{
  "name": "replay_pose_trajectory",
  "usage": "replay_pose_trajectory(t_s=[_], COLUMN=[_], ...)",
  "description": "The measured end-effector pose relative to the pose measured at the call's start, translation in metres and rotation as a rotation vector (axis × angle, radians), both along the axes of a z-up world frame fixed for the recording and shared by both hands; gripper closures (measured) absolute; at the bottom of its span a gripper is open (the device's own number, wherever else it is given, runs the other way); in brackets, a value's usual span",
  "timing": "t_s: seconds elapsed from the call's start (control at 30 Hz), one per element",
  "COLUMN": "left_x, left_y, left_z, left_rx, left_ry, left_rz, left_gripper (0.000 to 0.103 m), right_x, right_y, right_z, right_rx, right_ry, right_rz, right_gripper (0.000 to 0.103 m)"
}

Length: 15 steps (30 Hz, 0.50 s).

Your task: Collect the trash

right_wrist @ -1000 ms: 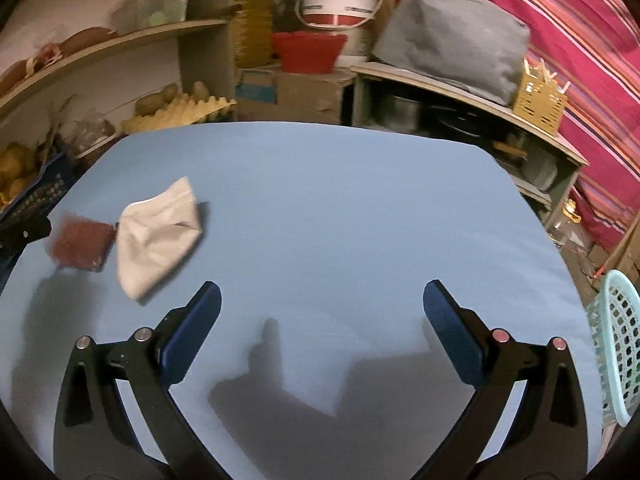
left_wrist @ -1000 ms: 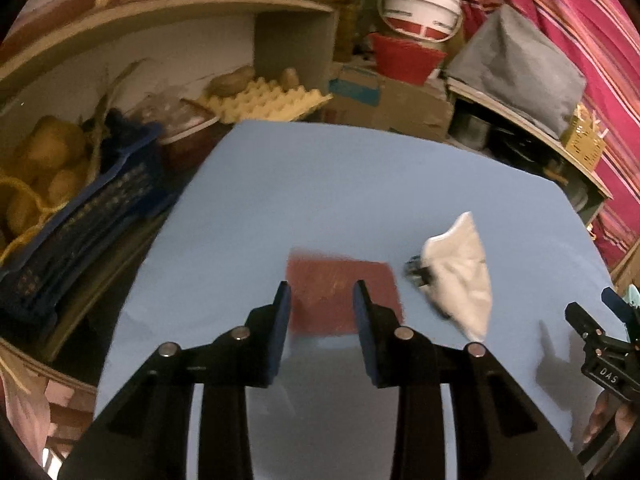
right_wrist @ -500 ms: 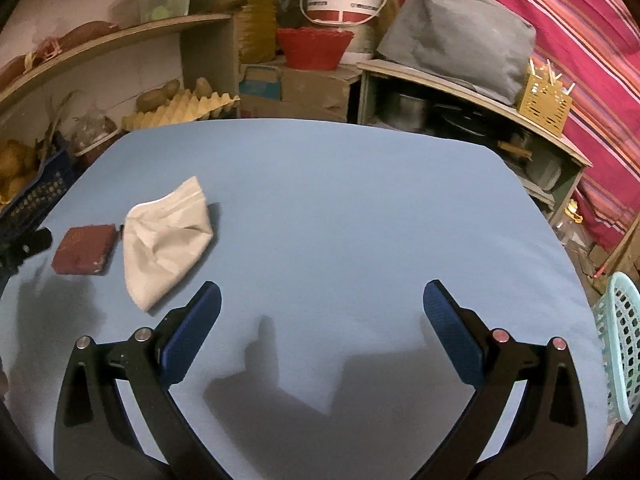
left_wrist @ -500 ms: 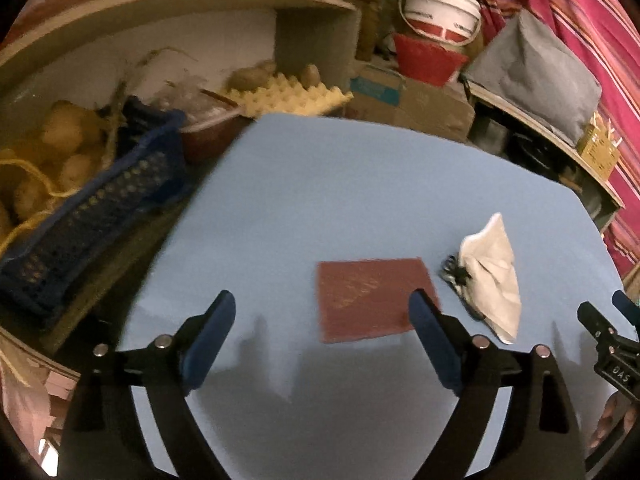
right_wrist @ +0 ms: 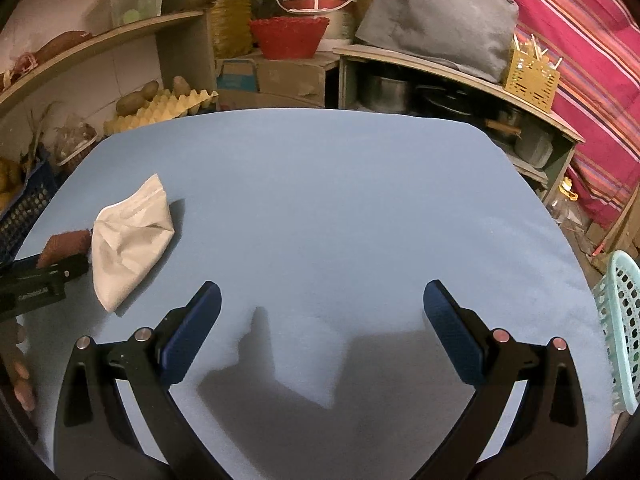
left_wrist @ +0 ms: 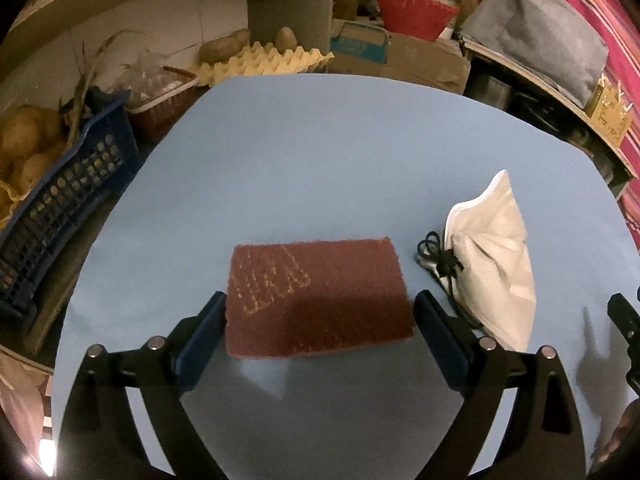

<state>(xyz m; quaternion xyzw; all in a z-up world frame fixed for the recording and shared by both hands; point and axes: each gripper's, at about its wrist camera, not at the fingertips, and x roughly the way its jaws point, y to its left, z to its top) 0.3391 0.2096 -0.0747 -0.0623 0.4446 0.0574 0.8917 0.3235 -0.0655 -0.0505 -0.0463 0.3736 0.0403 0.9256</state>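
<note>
A maroon scouring pad (left_wrist: 316,292) lies flat on the blue table (left_wrist: 320,152). My left gripper (left_wrist: 320,300) straddles it with the jaws opening; the pad lies between the fingers and neither presses on it. Just right of the pad rests a crumpled white face mask (left_wrist: 492,256) with a black ear loop (left_wrist: 438,256). From the right wrist view, the mask (right_wrist: 128,236) and pad (right_wrist: 66,242) are at the far left, with the left gripper (right_wrist: 40,280) over the pad. My right gripper (right_wrist: 322,292) hangs open over bare table, nothing between its fingers.
A blue crate of potatoes (left_wrist: 52,208), a red basket (left_wrist: 160,108) and an egg tray (left_wrist: 260,66) crowd the table's left and far edges. A teal basket (right_wrist: 620,320) stands off the right edge. Shelves with pots stand behind on the right.
My left gripper has gone from nearly shut to wide open and dropped toward the maroon pad, which now lies between its fingers. The right gripper has stayed put.
</note>
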Motion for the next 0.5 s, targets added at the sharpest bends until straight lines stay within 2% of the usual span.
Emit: replay_pose_trajectory(t_s=[0.07,0.23,0.4,0.5], left_x=[-0.002,-0.013,-0.043,-0.058], left_y=[0.005,0.021,0.053,0.068], left_z=[0.001,0.011,0.047,0.057], left_rx=[-0.012,-0.021,0.029,0.067], left_ry=[-0.012,-0.025,-0.131,-0.175], left_rz=[-0.004,-0.003,0.031,0.053], left_gripper=[0.018,0.018,0.018,0.018], right_x=[-0.001,-0.003,-0.006,-0.001], right_y=[0.003,0.025,0.068,0.092], right_z=[-0.001,-0.001,-0.002,-0.005], right_rx=[0.0,0.025,-0.001,-0.021], right_ry=[0.0,0.005,0.002,0.008], right_rz=[0.006,0.044,0.107,0.122], right_gripper=[0.004,0.004,0.004,0.004])
